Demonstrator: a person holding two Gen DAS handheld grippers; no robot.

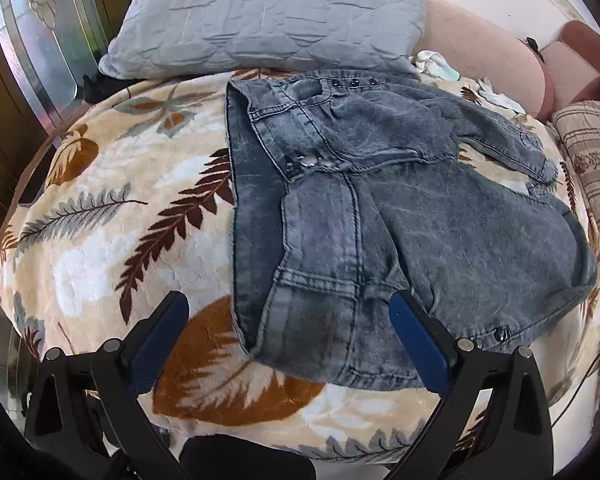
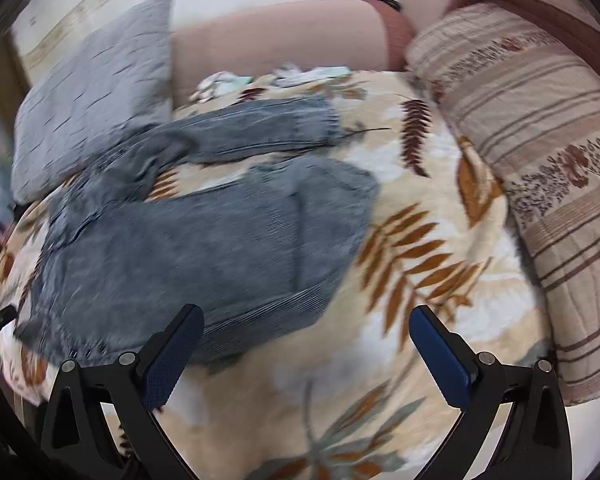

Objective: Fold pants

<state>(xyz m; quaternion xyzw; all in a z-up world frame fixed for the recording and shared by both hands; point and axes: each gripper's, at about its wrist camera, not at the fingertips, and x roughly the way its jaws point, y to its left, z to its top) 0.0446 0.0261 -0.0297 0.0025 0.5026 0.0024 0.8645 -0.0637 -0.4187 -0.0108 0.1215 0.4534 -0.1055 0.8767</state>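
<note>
On a bed spread with a cream fleece blanket point(image 1: 112, 240) printed with brown and grey leaves, a pair of grey acid-washed jeans point(image 1: 440, 240) lies partly folded. In the left wrist view the jeans fill the space from the centre out to 3 o'clock: the waistband point(image 1: 244, 200) runs down the middle from 12 to 6 o'clock, the fly buttons sit near the centre, and one leg point(image 1: 500, 136) angles off toward 2 o'clock. In the right wrist view, which is blurred, the same jeans point(image 2: 188, 248) lie from the centre toward 9 o'clock, with the nearer leg doubled into a broad panel and the farther leg point(image 2: 260, 128) stretching toward 12 o'clock.

A grey quilted pillow point(image 1: 276, 16) leans at 12 o'clock behind the waistband, touching the blanket. A striped beige quilt point(image 2: 540, 140) lies rolled along the bed at 3 o'clock in the right view. Behind both runs a pink padded headboard point(image 2: 276, 36).

The left gripper point(image 1: 288, 312) hangs over the near corner of the jeans with its jaws spread wide, holding nothing; its right finger overlaps the denim in the view. The right gripper point(image 2: 306, 326) is likewise spread wide and empty, its left finger over the hem, its right over bare blanket.
</note>
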